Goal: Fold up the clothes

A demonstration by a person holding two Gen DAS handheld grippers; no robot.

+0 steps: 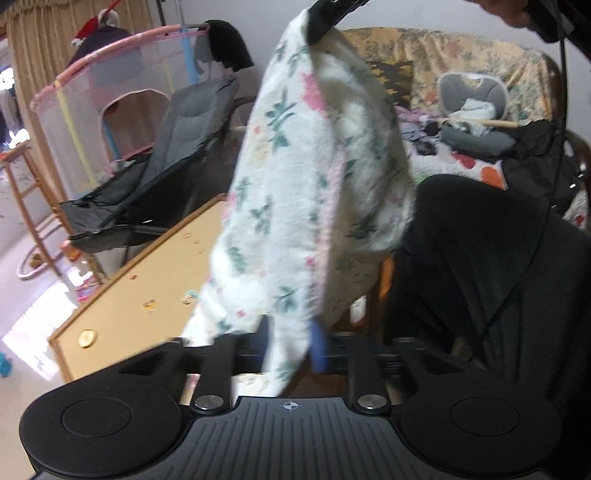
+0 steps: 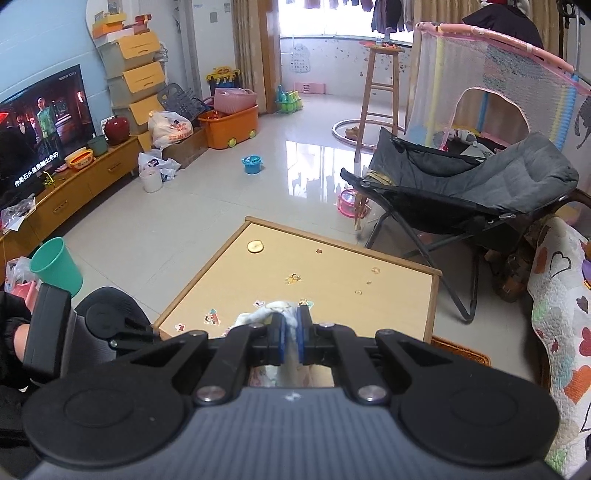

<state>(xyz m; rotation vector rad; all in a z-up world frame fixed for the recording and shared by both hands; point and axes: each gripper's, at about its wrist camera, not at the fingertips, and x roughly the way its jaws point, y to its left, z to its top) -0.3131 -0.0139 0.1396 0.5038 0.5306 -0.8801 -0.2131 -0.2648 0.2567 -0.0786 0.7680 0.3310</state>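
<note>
A white fleece garment with green and pink flowers hangs down in the left wrist view, blurred. Its top is pinched by my right gripper at the upper edge of that view. Its lower tail drops between the fingers of my left gripper. One blue pad shows to the right of the tail and stands apart from it; the other pad is hidden behind the fabric. In the right wrist view my right gripper is shut, with a bunch of the garment squeezed between its blue pads above the wooden table.
The low table carries stickers and a round wooden disc. A grey folding chair stands beyond it, and a pink-rimmed mesh playpen behind that. A person's black-clad leg fills the right. A cluttered sofa lies behind.
</note>
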